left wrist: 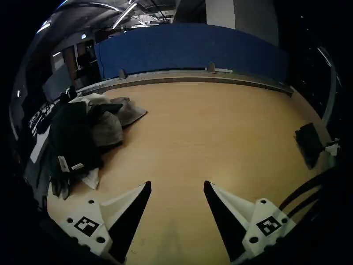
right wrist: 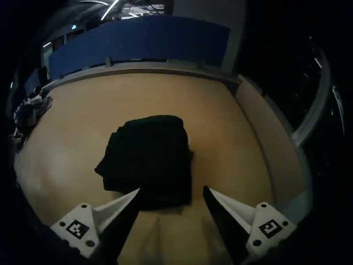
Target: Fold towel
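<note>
A black towel (right wrist: pixel 148 159) lies folded into a thick rectangle on the wooden table (right wrist: pixel 88 110), just beyond the tips of my right gripper (right wrist: pixel 171 191), which is open and holds nothing. The same dark towel (left wrist: pixel 309 143) appears small at the far right in the left gripper view. My left gripper (left wrist: pixel 177 184) hangs open over bare table (left wrist: pixel 198 128), nothing between its fingers. A heap of loose towels (left wrist: pixel 86 130), dark and grey, sits at the table's left side, ahead and left of the left gripper.
A blue partition (left wrist: pixel 189 48) runs along the table's far edge behind a grey rail (left wrist: pixel 176 76). The table's right edge (right wrist: pixel 273 145) drops off close to the folded towel. The heap (right wrist: pixel 33 106) shows small at the far left in the right gripper view.
</note>
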The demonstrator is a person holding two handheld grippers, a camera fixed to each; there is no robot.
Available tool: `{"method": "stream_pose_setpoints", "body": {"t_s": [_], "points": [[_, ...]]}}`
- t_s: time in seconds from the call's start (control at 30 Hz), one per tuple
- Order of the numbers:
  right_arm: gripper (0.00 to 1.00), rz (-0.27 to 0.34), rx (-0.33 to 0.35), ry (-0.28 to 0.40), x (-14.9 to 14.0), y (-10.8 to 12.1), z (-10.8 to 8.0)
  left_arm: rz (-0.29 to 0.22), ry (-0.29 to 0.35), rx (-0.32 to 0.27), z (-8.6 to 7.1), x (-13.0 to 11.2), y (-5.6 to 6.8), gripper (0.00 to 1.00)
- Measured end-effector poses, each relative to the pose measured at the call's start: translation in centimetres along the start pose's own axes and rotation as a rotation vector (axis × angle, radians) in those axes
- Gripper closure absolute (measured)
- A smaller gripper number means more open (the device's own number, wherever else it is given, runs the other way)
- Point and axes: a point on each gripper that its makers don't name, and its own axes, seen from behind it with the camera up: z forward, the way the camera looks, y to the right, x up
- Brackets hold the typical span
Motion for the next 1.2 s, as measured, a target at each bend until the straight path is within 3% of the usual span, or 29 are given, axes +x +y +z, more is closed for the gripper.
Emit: {"method": "stream_pose_setpoints", "body": {"t_s": [0.3,0.6,1.0,1.2], "points": [[0.0,0.004,0.041,0.053,2.8,-2.0,0.3,-0.004,0.003,0.003,-0.2,0.0,-0.2,0.12],[0.0,-0.018,0.07,0.064,4.1,-4.3,1.5,-0.009,0.006,0.007,-0.3,0.0,-0.6,0.12],[0.0,-0.015,0.085,0.059,3.8,-5.1,2.1,-0.009,0.006,0.007,-0.2,0.0,-0.6,0.12],[0.0,-0.022,0.081,0.006,1.2,-5.6,3.4,-0.007,0.005,0.01,-0.2,0.0,-0.7,0.12]]}}
